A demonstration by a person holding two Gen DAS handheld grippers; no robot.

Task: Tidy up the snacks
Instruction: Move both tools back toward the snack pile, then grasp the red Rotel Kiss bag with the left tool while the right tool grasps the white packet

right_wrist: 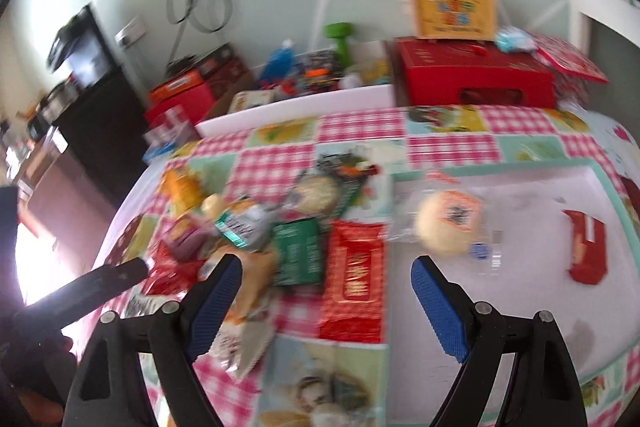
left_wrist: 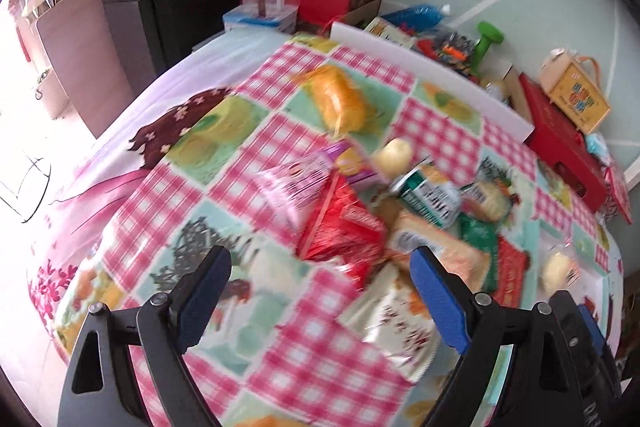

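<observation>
Two tools hover over the checked desk cloth, jaws spread and holding nothing: left tool, right tool. Snack packets lie heaped at 12 o'clock of the left tool; a round bun lies at 1 o'clock of the right tool.

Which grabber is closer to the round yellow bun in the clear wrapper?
Right. The right gripper hovers open just short of the bun. The left gripper is open over the snack pile, with the bun off to its right.
</observation>
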